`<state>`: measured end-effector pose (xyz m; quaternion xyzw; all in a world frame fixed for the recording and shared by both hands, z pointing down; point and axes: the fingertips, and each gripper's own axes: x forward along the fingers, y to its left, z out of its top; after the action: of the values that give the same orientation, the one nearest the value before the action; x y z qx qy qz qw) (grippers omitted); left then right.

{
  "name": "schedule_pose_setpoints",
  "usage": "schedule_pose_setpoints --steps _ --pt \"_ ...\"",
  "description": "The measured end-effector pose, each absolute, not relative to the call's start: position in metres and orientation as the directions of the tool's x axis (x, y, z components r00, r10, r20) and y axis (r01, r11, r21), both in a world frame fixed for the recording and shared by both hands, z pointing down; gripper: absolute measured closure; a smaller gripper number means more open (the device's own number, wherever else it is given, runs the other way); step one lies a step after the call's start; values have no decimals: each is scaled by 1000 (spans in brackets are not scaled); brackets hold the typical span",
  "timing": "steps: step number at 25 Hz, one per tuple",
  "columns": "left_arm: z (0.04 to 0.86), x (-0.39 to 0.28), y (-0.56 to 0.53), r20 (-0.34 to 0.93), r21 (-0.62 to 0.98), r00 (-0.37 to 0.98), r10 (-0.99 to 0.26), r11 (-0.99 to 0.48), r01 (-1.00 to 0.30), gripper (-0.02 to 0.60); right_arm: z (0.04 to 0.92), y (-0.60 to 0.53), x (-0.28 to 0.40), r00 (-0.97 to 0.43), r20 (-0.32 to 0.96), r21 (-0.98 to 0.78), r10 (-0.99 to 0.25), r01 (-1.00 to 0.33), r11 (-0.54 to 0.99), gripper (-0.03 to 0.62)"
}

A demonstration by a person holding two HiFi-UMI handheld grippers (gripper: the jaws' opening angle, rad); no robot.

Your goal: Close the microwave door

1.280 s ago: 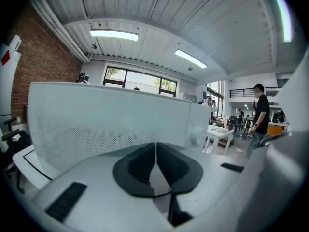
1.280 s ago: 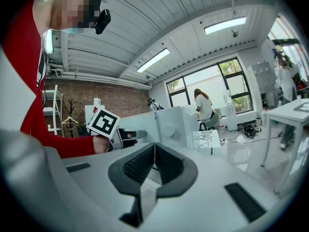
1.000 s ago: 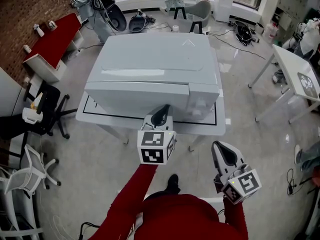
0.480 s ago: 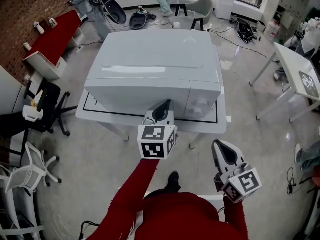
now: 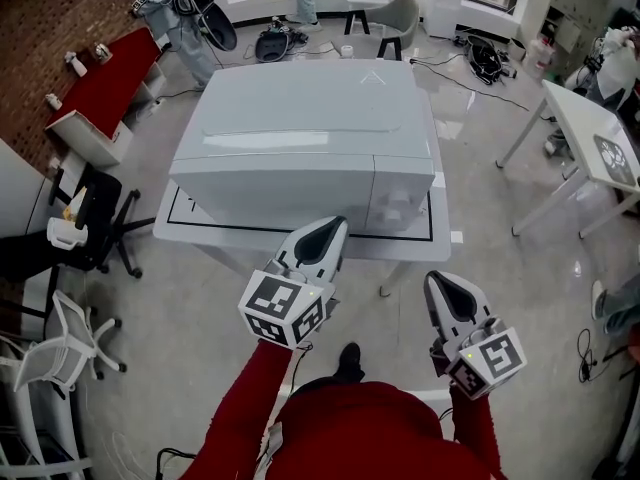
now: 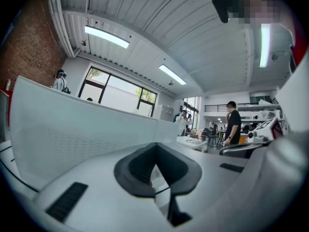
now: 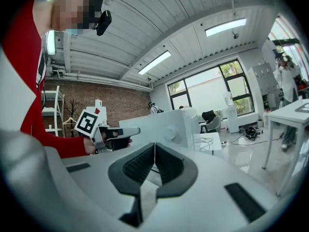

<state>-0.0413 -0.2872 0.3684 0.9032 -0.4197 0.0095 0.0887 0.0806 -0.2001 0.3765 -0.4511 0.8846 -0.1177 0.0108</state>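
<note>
Two grippers sit nearest, both with jaws pressed together on nothing. The right gripper (image 5: 441, 290) hangs low at the person's side, well apart from the microwave (image 5: 310, 118). The left gripper (image 5: 322, 234) is higher and further forward. Its tip is near the front edge of the surface (image 5: 205, 230) and close to the door (image 5: 275, 190), but not touching it as far as the head view shows. In the left gripper view the closed jaws look along the door's white, dotted front, with nothing between them.

The microwave fills most of the surface. Its door lies flush with the control panel (image 5: 400, 203) to its right with no gap showing, so the closing looks done.

The main risk, as I judge it, is that the door rests shut without having latched and swings back out; no view shows the catch. The left gripper is also close enough that a careless swing would knock the door or the panel's knobs. Another hard push would be worse than none, because the microwave leaves little bare surface around it and could slide toward the far edge.

Beyond lie a red bench (image 5: 105, 83) and a black chair (image 5: 95, 223), neither near enough to matter.
</note>
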Motion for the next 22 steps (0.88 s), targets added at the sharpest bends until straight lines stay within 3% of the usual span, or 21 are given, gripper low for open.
schedule_pose_setpoints --steps 4,22 --pt "363 -46 -255 68 105 689 -721 -682 -724 572 366 -194 76 -613 34 -222 -789 -775 592 579" --pt "366 -83 -189 66 98 699 -712 -693 -714 571 364 -169 88 -598 20 -137 -801 -795 590 580"
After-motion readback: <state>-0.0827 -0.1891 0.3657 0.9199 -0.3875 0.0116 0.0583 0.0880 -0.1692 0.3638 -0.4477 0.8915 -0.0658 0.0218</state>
